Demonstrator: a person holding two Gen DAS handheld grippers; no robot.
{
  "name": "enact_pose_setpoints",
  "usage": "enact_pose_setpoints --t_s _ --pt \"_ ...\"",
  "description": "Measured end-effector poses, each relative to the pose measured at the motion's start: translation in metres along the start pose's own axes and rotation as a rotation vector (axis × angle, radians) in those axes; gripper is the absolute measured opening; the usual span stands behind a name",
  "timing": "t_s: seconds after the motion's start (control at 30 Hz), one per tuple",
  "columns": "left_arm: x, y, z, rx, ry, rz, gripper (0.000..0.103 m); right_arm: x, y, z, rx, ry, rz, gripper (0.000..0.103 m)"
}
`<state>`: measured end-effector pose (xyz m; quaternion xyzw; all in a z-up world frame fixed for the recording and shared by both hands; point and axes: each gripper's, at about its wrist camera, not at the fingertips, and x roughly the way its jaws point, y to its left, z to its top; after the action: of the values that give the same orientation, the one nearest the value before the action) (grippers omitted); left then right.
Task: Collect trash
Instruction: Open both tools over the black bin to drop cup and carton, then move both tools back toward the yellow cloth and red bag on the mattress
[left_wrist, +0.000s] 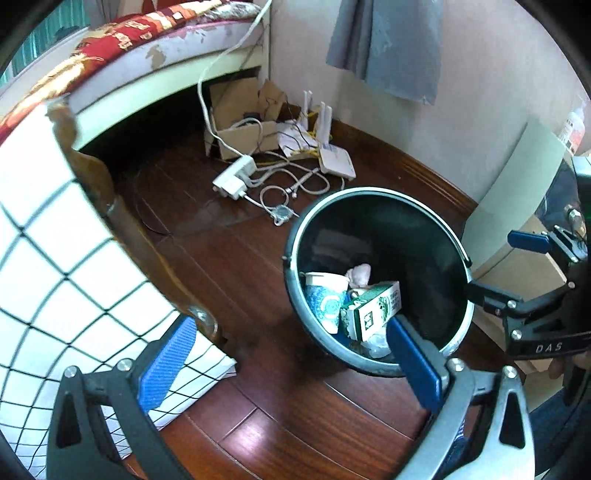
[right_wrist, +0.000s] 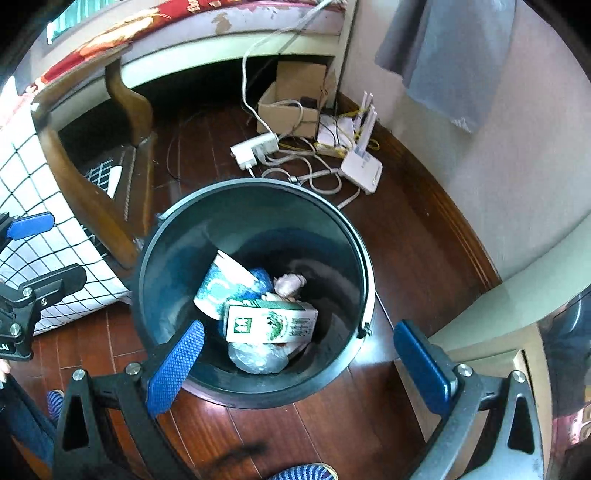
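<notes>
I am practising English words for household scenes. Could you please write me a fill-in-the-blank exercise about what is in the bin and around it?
1. The green and white carton lies inside the round ____.
2. The paper cup in the bin lies on its ____.
3. Both the left gripper and the right gripper are ____ and hold nothing.
4. The white router lies on the wooden ____.

Missing words: bin; side; open; floor

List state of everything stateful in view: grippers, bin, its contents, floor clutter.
left gripper: open, empty
right gripper: open, empty, above the bin
trash bin: upright, no lid, partly filled
paper cup: in the bin, on its side
green-and-white carton: in the bin, lying flat on top
clear plastic bag: in the bin, crumpled
cardboard box: on the floor, flaps open
power strip: on the floor, plugs inserted
</notes>
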<state>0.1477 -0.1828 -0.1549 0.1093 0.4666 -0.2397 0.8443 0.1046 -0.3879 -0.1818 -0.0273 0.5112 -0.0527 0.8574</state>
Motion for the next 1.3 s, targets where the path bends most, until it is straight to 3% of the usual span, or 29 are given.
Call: enact_pose_setpoints --t_s 0.37,0.8,1.03,1.3 --pt "-0.077 0.037 0.002 -0.059 -0.135 0.069 0.103 -0.058 0.036 0.029 -0.054 -0.136 0.022 0.103" --pt "-0.157 0.122 -0.005 -0.215 -0.288 0.219 0.103 -0.119 0.123 0.089 -0.162 -0.308 0.135 0.103" --pt "-0.183 0.174 -0.033 -0.324 -0.330 0.257 0.103 -0.142 0.186 0.118 -0.245 -0.382 0.228 0.103" --pt "-0.219 0.257 -0.066 -0.416 -0.356 0.440 0.103 -0.148 0.299 0.156 -0.432 -0.417 0.361 0.103"
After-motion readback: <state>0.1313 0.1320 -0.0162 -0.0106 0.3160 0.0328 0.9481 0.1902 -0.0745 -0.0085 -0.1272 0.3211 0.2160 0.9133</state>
